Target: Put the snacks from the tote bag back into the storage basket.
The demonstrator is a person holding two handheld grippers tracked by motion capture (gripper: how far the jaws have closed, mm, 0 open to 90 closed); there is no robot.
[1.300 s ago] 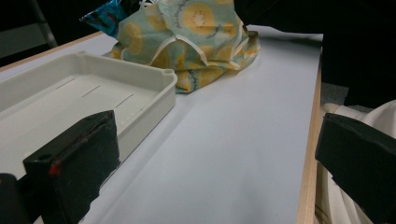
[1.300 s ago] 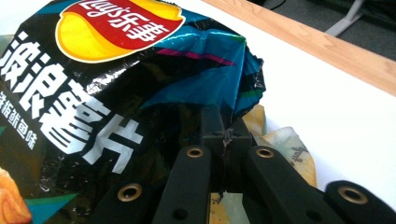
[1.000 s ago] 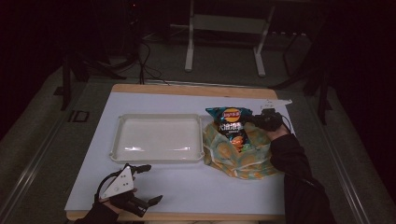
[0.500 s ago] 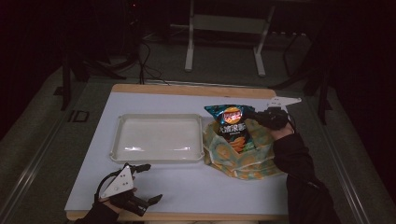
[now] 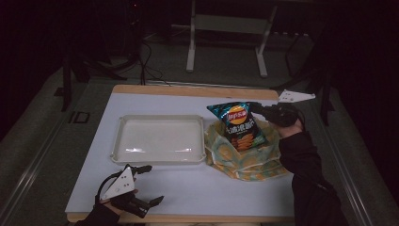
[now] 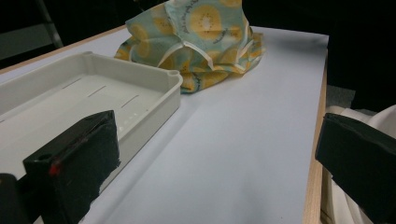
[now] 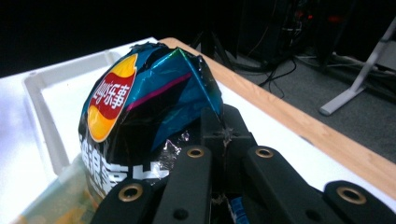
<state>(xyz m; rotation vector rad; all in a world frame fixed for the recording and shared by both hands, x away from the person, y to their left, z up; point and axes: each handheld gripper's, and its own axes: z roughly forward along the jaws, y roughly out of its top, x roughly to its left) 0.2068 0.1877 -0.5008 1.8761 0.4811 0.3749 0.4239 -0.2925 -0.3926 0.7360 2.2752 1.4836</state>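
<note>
Pinching chip bag [image 5: 240,125], right claw [image 5: 263,109] over cloth bag [image 5: 244,157].

chip bag [image 5: 241,126]: teal, red-yellow logo | cloth bag [image 6: 205,37]: pale green, yellow fruit-slice print | tray [image 5: 157,140]: cream-white

A white worktop [image 5: 188,188] is taking up the middle of the high view, with a wooden edge strip [image 5: 188,90] running along its 12 o'clock side. Beyond it, at 12 o'clock, a pale metal stand [image 5: 190,47] is standing on the grey floor [image 5: 37,155]. Dark cables [image 5: 146,56] are trailing across the floor at 11 o'clock. A marking reading "ID" [image 5: 77,117] is lying on the floor at 9 o'clock, just beside the worktop.
</note>
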